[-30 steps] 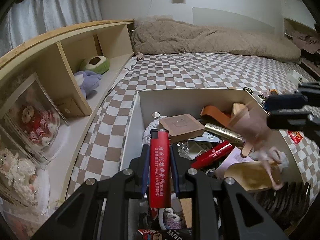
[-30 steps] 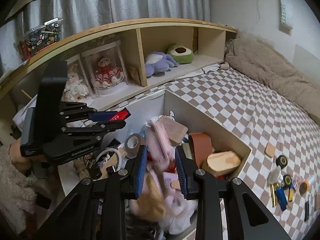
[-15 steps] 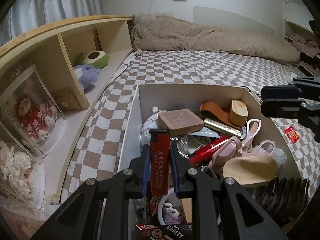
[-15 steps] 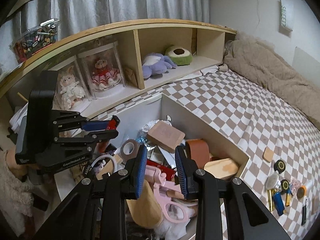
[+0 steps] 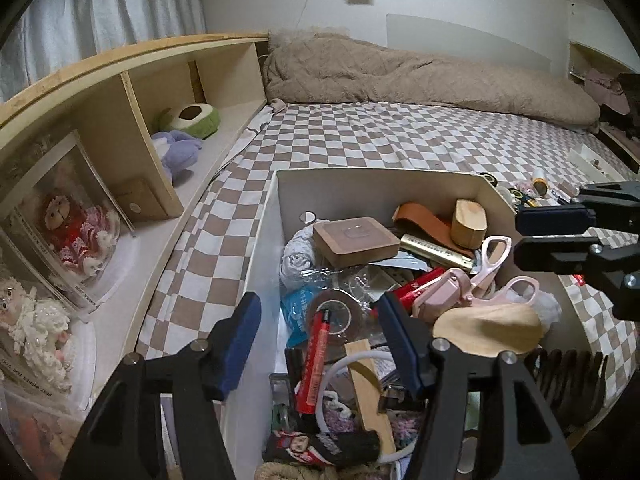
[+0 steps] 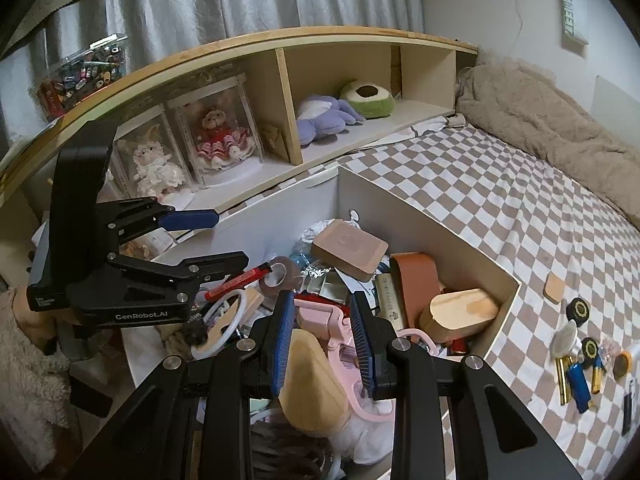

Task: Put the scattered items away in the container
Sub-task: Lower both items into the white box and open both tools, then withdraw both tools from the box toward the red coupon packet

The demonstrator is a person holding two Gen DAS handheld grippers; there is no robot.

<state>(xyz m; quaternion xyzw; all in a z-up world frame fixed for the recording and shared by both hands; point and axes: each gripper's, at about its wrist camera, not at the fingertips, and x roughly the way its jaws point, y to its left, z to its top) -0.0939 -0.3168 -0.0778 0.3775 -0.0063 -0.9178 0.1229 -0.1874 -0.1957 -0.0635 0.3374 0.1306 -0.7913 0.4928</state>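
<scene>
A white box on the checked bed holds several items: a brown case, pink scissors, a roll of tape and a wooden block. A red lighter lies in the box below my left gripper, which is open and empty. It also shows in the right wrist view. My right gripper is open and empty above the scissors. Loose batteries and caps lie on the bed right of the box.
A wooden shelf runs along the left with plush toys and boxed dolls. A beige blanket lies at the far end of the bed. Small items sit on the bed beyond the box's right wall.
My left gripper opened and the red lighter dropped into the box. My right gripper let go of the pink scissors a second ago and has lifted slightly, staying open.
</scene>
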